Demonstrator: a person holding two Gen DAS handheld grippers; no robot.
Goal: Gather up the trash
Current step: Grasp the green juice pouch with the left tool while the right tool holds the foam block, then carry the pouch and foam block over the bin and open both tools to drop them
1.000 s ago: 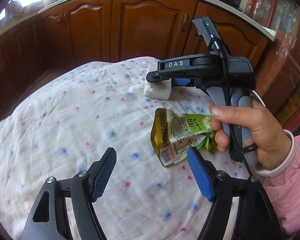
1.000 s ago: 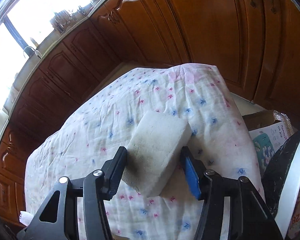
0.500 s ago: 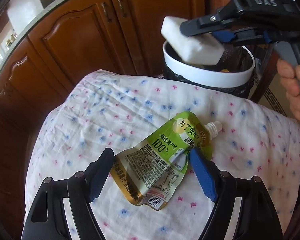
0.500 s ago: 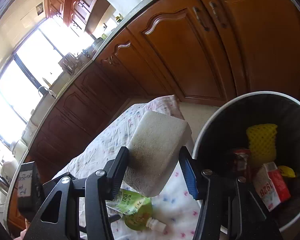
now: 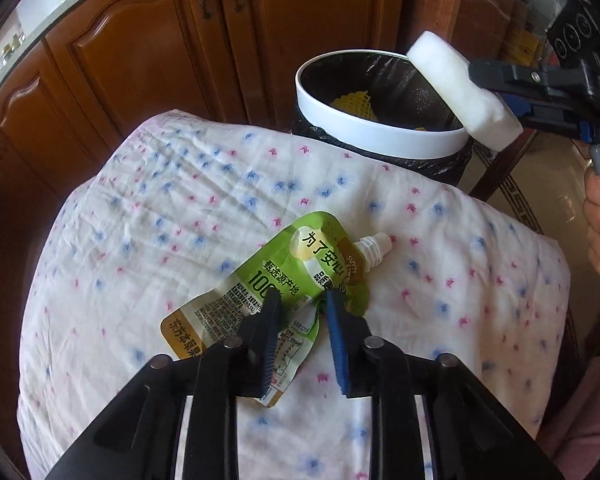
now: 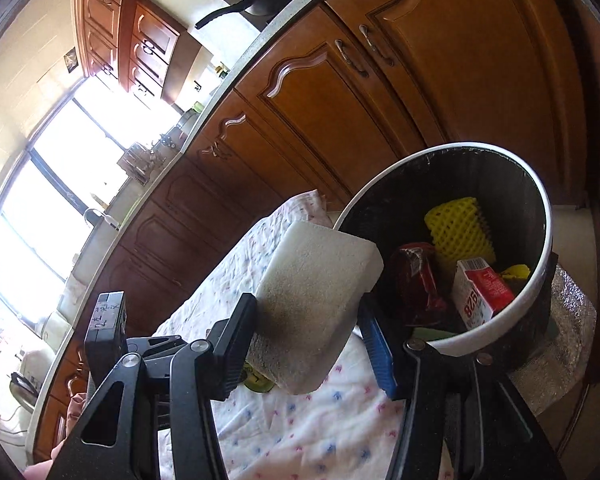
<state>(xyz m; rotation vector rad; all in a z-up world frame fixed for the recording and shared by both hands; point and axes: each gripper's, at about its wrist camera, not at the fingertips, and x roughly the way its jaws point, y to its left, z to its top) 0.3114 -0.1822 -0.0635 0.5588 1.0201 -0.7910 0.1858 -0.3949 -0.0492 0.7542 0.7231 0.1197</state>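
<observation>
A green and gold drink pouch [image 5: 284,280] with a white spout lies on the flowered cloth [image 5: 180,200]. My left gripper [image 5: 300,300] is shut on the pouch's lower edge. My right gripper [image 6: 312,312] is shut on a white foam block [image 6: 316,292] and holds it in the air beside the rim of the white trash bin [image 6: 540,280]. The block [image 5: 460,92] also shows in the left wrist view, over the right rim of the bin [image 5: 380,132]. The left gripper's body [image 6: 108,328] shows low left in the right wrist view.
The bin has a black liner and holds a yellow foam net [image 6: 458,232], a red carton [image 6: 484,292] and a dark red wrapper [image 6: 416,280]. Wooden cabinets [image 5: 180,60] stand behind the table. Tiled floor [image 5: 540,184] lies to the right of the bin.
My left gripper has closed from wide open onto the pouch. My right gripper has carried the foam block from the table up to the bin's rim.
</observation>
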